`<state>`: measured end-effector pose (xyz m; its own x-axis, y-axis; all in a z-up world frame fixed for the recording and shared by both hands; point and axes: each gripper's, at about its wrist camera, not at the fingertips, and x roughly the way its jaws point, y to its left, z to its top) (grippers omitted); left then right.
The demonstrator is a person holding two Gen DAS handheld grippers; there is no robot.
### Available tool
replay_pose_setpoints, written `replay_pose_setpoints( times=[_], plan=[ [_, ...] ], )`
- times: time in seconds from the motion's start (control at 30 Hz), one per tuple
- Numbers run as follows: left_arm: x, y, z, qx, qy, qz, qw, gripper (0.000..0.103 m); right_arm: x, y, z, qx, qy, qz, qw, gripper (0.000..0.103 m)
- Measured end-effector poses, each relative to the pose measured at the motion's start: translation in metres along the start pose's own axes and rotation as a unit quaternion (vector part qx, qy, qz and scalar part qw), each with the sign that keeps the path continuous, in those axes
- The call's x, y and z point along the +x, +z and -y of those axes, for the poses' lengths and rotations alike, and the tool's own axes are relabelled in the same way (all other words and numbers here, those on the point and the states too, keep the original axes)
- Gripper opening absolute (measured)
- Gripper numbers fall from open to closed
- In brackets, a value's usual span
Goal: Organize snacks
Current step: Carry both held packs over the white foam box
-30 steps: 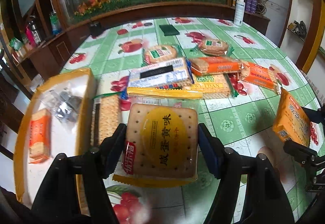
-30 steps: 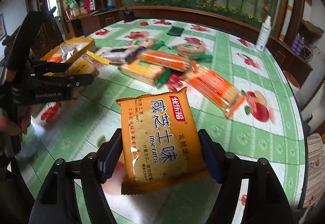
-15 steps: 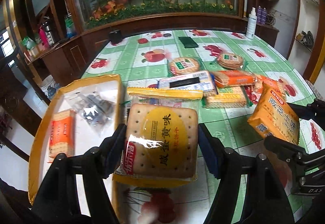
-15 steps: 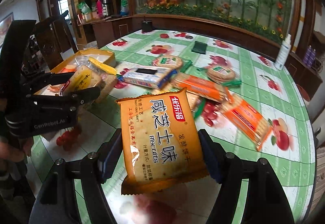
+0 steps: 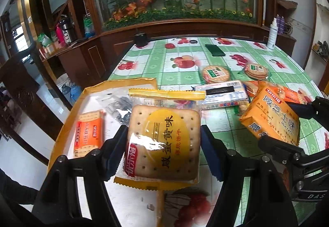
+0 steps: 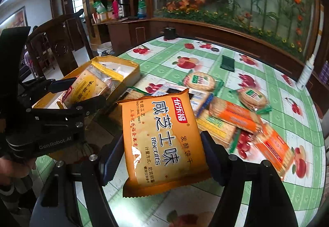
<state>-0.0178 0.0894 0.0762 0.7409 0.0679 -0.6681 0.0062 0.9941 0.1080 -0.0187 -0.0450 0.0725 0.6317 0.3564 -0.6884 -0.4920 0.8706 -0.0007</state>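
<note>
My left gripper is shut on a clear-and-yellow cracker pack and holds it in the air at the right edge of the yellow box. The box holds an orange cracker pack and a clear bag. My right gripper is shut on an orange biscuit pack, held above the table to the right of the box; this pack shows in the left wrist view. The left gripper and its pack show in the right wrist view over the box.
Several snack packs lie mid-table: a blue-white pack, round cracker packs, orange packs. A dark flat object and a white bottle stand farther back. A wooden chair is left of the table.
Both grippers have moved left toward the yellow box with their packs. The left pack now hangs at the box's right edge; the right pack follows close beside it.
</note>
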Motion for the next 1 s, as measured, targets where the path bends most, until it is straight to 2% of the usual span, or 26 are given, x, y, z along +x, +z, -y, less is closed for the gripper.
replay_pose_setpoints(
  times=[0.73,1.0],
  plan=[
    [0.008,-0.021,-0.065,-0.069,0.056,-0.017,0.9959,0.071,0.045,0.041,-0.056,-0.053,0.04,-0.008,0.998,0.073],
    [0.011,-0.027,-0.075,-0.085,0.066,-0.025,0.9939,0.071,0.056,0.051,-0.069,-0.065,0.05,-0.011,0.997,0.073]
  ],
)
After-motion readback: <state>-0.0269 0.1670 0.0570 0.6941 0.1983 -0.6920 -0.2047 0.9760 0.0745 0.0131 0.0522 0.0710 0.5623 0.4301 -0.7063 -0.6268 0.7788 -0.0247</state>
